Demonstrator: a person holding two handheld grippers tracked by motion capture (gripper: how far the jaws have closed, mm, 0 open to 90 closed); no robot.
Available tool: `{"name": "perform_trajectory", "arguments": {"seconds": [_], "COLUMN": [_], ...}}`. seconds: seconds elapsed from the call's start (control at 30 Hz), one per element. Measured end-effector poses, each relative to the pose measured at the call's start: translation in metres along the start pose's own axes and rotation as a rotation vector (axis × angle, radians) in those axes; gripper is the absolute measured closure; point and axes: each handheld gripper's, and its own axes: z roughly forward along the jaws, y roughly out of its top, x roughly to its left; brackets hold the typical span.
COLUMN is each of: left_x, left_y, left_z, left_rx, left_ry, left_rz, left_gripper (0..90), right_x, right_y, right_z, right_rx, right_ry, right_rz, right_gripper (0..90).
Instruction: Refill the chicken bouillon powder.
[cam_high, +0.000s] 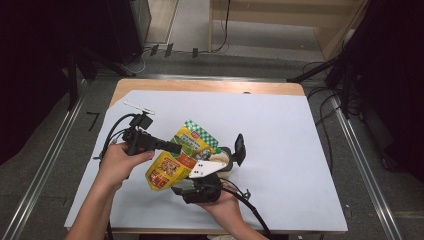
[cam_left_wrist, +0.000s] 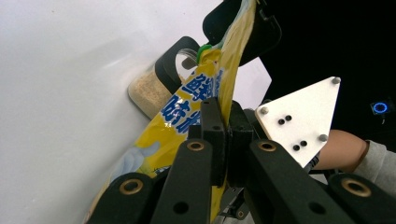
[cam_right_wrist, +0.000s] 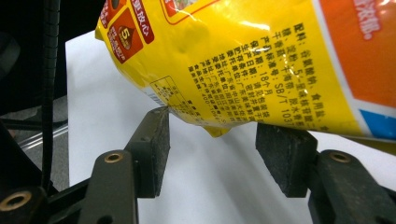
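Above the white table sheet (cam_high: 280, 150), the glossy yellow printed foil pouch (cam_high: 176, 159) hangs tilted. The left gripper (cam_left_wrist: 225, 135) is clamped on the pouch's edge. The right gripper (cam_right_wrist: 212, 147) sits under the pouch, jaws apart. A clear granule-filled jar (cam_left_wrist: 149, 91) lies beside the pouch.

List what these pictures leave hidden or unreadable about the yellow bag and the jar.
- Jar: left gripper view, the yellow bag covers its mouth; whether powder pours is hidden.
- Bag's top: right gripper view, cut by the frame edge.
- Bag's print: high view, too small to read.
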Motion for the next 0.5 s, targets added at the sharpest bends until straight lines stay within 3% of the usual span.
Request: {"name": "perform_trajectory", "arguments": {"seconds": [0.23, 0.5], "left_x": [0.001, 0.01], "left_y": [-0.001, 0.001], "left_z": [-0.009, -0.022], "left_rx": [-0.061, -0.132], "left_ry": [-0.005, 0.004], "left_rz": [0.007, -0.02], "left_gripper": [90.0, 90.0], "right_x": [-0.001, -0.001], "right_y": [0.003, 0.003], "right_z": [-0.003, -0.004], "right_rx": [-0.025, -0.021], "right_ry": [0.006, 0.004], "right_rz": [-0.002, -0.006], "right_gripper": [47.7, 47.7]}}
